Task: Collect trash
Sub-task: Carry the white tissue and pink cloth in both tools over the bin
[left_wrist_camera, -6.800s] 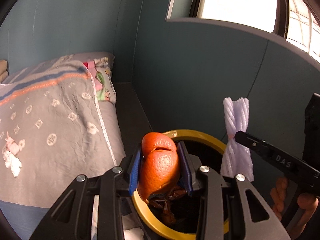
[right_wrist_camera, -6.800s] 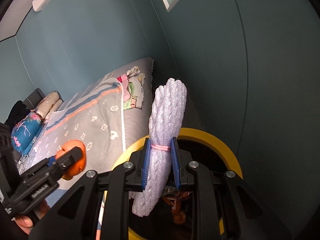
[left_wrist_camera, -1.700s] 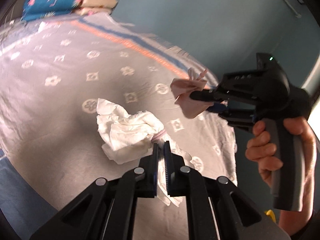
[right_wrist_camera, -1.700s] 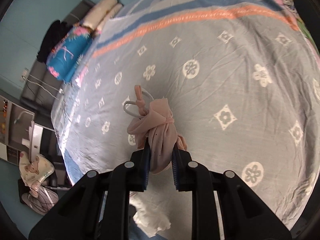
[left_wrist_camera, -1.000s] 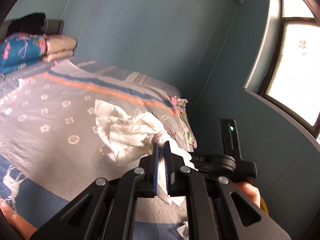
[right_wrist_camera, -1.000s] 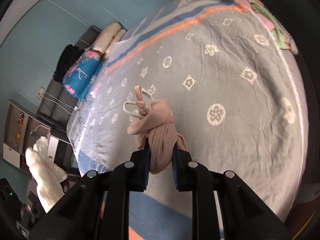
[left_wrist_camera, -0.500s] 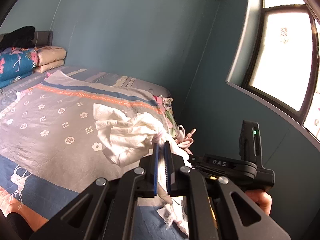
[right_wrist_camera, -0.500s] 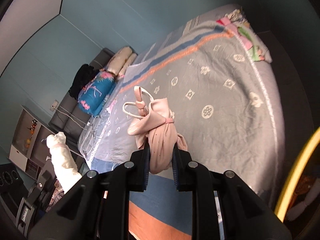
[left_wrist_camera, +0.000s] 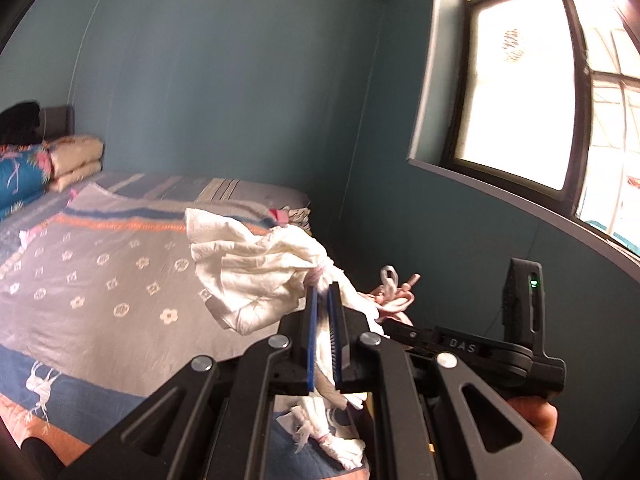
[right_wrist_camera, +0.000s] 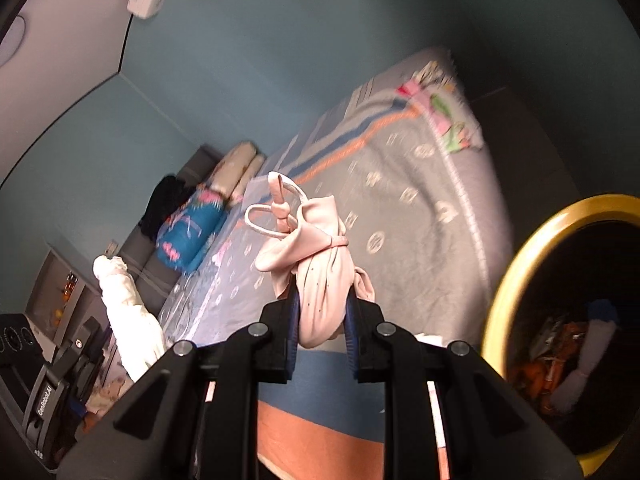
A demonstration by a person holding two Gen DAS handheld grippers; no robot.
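Left tongs [left_wrist_camera: 325, 334] pinch crumpled white tissue wad [left_wrist_camera: 256, 272] | right tongs [right_wrist_camera: 322, 336] pinch knotted pink bundle [right_wrist_camera: 320, 272]

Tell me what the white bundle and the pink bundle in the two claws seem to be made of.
White bundle: looks like crumpled tissue or thin paper, matte, with sharp creases and ragged edges; thin cloth is possible. Pink bundle: looks like soft, smooth fabric or thin plastic knotted into a pouch, slightly glossy, with rounded folds, small dark specks and a tied loop on top.
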